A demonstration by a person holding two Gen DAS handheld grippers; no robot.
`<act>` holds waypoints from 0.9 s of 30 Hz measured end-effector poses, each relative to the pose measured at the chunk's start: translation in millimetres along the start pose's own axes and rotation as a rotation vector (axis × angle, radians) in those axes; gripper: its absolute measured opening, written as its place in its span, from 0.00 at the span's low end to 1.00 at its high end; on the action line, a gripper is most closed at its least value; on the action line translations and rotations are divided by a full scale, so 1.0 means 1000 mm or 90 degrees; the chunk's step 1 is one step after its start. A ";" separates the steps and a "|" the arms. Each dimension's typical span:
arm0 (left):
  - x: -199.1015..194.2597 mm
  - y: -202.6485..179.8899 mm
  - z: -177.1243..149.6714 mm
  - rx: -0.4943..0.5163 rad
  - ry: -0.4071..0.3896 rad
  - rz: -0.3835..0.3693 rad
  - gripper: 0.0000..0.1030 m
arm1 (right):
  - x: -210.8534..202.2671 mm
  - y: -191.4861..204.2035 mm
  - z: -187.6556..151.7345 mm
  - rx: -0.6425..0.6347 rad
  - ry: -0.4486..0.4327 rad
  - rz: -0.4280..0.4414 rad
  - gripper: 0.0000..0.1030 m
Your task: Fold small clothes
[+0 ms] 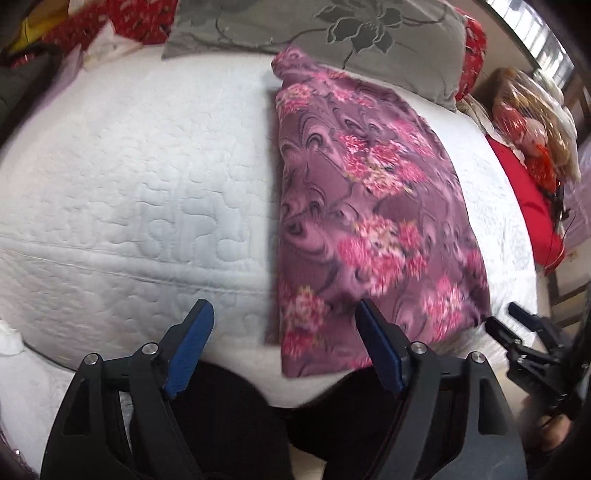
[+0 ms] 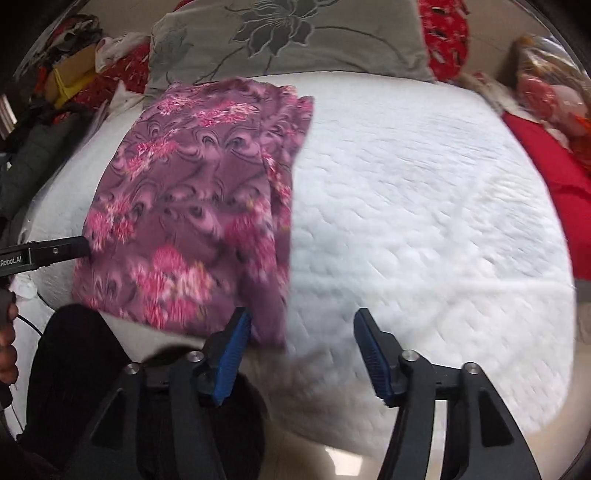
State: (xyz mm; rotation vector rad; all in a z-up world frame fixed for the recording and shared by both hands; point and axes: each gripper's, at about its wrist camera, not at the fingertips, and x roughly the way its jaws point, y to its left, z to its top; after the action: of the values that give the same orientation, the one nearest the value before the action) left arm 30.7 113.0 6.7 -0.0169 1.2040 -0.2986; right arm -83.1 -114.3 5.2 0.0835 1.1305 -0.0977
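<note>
While the garment (image 1: 373, 206) lies folded, both grippers — left (image 1: 284, 325), right (image 2: 301, 332) — hover spread wide; nothing held.

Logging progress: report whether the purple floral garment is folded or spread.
Folded: the purple floral garment lies as a narrow panel on the white quilt, layered edges showing along one side.

One garment (image 1: 369, 206), one pillow (image 1: 314, 29), two tongs (image 1: 284, 328).
</note>
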 end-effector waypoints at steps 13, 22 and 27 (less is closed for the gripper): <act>-0.028 -0.012 -0.023 0.087 -0.081 0.153 0.77 | -0.043 0.010 -0.031 0.000 -0.054 -0.062 0.88; -0.034 -0.006 -0.039 0.107 -0.076 0.161 0.77 | -0.049 0.013 -0.019 0.018 -0.075 -0.061 0.91; -0.040 -0.010 -0.040 0.119 -0.090 0.149 0.77 | -0.059 0.018 -0.016 0.008 -0.111 -0.074 0.93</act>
State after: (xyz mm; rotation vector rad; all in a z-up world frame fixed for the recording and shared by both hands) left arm -21.3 118.8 30.8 0.2605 1.0232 -0.2003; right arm -120.1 -92.1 51.7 0.0193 0.9598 -0.2113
